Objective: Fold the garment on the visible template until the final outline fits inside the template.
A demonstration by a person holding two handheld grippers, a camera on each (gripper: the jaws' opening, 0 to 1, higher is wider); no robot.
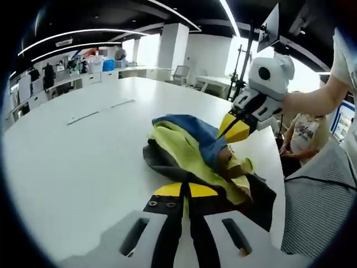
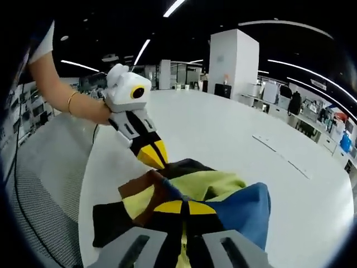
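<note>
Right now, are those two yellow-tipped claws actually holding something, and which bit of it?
Both grip the garment. The left gripper is shut on its near yellow edge; the right gripper pinches the opposite side, by the blue part.

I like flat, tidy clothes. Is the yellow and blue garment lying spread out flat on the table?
No. The garment sits bunched in a rumpled heap on the white table, with both grippers at it.

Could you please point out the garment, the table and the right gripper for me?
garment (image 1: 184, 148): left gripper view, yellow fabric at its middle.
table (image 1: 95, 151): left gripper view, bare white top.
right gripper (image 1: 237, 129): left gripper view, yellow tips of its jaws.
</note>
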